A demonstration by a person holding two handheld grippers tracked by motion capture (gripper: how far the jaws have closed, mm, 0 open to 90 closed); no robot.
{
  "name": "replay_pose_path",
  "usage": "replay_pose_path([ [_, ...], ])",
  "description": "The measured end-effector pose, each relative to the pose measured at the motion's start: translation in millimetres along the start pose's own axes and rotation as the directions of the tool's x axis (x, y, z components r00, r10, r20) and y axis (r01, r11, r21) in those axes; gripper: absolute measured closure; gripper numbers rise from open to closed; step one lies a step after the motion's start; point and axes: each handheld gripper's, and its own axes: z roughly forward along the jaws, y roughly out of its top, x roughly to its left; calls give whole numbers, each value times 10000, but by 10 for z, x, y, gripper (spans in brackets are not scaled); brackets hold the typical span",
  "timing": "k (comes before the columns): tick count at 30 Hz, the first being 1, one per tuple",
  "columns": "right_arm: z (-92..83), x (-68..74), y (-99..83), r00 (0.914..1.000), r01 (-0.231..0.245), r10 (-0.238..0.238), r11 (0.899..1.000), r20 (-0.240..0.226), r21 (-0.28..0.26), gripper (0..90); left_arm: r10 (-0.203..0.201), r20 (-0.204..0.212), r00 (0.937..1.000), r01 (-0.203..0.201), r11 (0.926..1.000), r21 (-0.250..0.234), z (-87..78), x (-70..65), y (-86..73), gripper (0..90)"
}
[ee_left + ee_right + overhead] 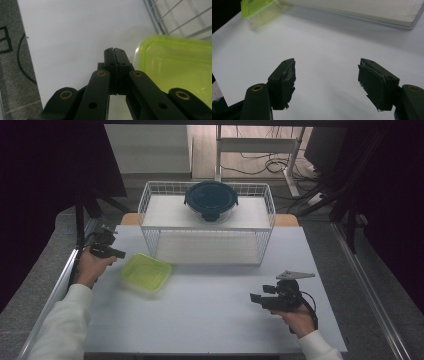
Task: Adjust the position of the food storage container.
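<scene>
A lime-green lidded container (145, 272) lies on the white table (210, 315) at the left, in front of a white wire basket (207, 222). A round container with a dark blue lid (211, 200) sits on the basket's top shelf. My left gripper (120, 254) is held just left of the green container (175, 65), its jaws shut with nothing between them (115, 51). My right gripper (256, 298) hovers over the table at the right, jaws wide open and empty (326, 80). The green container (258, 10) appears far off at the top left of the right gripper view.
The basket's lower shelf (367, 10) lies ahead of the right gripper. A metal rail (55, 290) runs along the table's left edge, with grey floor and a black cable (21, 62) beyond it. Dark curtains hang on both sides.
</scene>
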Motion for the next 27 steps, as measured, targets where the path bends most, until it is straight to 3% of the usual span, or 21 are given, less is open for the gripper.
replay_pose_path([
  [6,23,-3,-13,9999,-82,83,9999,-76,80,302,274,114,9996,-279,9987,430,140,-41,-16,900],
  [13,16,-41,-19,9990,-421,421,9991,-172,24,302,593,506,9970,-623,9962,613,147,-98,-31,900],
  [20,27,-36,-27,9988,-466,468,9988,-142,124,302,1097,953,9894,-1158,9914,612,141,-373,-85,900],
  [27,48,-7,-33,9991,-395,399,9990,-160,198,303,1309,1440,9809,-1419,9875,692,154,-562,-125,900],
])
